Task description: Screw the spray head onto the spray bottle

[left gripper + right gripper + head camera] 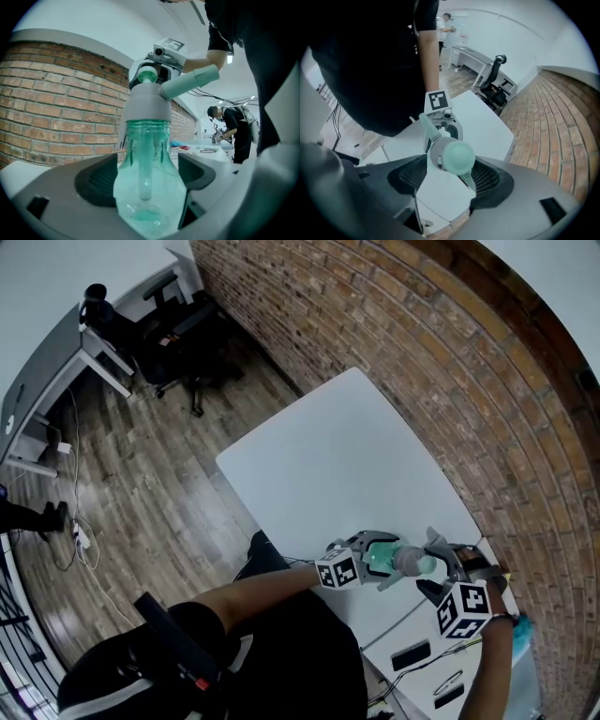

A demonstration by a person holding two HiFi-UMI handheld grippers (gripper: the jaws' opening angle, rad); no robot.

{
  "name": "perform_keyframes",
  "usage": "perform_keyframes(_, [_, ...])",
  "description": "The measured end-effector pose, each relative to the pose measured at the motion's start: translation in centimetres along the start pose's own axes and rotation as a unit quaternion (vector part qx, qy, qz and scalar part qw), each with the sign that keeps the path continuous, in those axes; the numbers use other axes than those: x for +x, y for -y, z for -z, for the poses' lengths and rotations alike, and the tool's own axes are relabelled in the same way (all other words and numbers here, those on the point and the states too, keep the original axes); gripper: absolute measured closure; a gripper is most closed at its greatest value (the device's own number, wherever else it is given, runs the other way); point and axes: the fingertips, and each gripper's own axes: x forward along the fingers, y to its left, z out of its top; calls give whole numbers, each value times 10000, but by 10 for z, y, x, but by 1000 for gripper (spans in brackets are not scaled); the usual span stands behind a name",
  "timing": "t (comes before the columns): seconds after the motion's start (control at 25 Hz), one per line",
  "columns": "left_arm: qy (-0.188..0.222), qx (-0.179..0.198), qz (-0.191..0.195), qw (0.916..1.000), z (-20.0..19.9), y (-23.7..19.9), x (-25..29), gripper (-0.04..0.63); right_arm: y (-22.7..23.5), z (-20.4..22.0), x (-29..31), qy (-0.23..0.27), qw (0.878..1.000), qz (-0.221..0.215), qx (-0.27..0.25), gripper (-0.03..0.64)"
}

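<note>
A clear green spray bottle (pixel 148 187) sits between the jaws of my left gripper (pixel 149 174), both pads pressing its sides. In the head view the bottle (pixel 380 559) lies roughly level above the white table (pixel 347 456), held by the left gripper (pixel 367 562). A grey spray head (pixel 149 103) sits on the bottle's neck, its nozzle (pixel 192 82) pointing up to the right. My right gripper (pixel 450 180) comes at the spray head (pixel 440 157) from its top end, where a green cap (pixel 458 157) shows, and its jaws close on the head's sides. The thread under the collar is hidden.
A brick wall (pixel 450 362) runs along the table's far side. Dark small items (pixel 410 654) and cables lie near the table's front corner. Office chairs (pixel 178 334) and a desk (pixel 56 362) stand across the wooden floor. Another person (pixel 234 126) stands far off.
</note>
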Motion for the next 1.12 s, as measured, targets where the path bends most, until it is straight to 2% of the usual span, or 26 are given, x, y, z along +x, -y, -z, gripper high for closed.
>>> perform_keyframes(0.12, [3, -2, 6, 10000, 0, 0, 1, 195, 6, -1, -11, 388, 9928, 130, 1126, 342])
perform_keyframes(0.2, [2, -3, 13, 10000, -1, 0, 1, 195, 14, 0, -16, 603, 9763, 301, 2055, 342])
perform_keyframes(0.28, [7, 0, 15, 10000, -1, 0, 1, 195, 20, 2, -19, 794, 9458, 508, 3107, 344])
perform_keyframes(0.36, [17, 5, 16, 10000, -1, 1, 0, 195, 23, 4, -21, 1003, 9027, 735, 4119, 344])
perform_keyframes(0.48, [31, 8, -15, 10000, -1, 2, 0, 195, 20, 4, -22, 1233, 8466, 1002, 5079, 344])
perform_keyframes(0.6, [30, 1, -65, 10000, -1, 2, 1, 195, 14, 8, -13, 1220, 8069, 1177, 5658, 344])
perform_keyframes(0.84, [56, 30, -46, 10000, -1, 3, 4, 195, 7, 7, 4, 1450, 7433, 1242, 6412, 342])
perform_keyframes(0.96, [62, 39, -131, 9999, -1, 2, 3, 195, 11, 7, 3, 1480, 7286, 1257, 6569, 344])
perform_keyframes(1.12, [45, 38, -154, 9999, -1, 1, 6, 195, 17, 8, 1, 1628, 7023, 1310, 6805, 342])
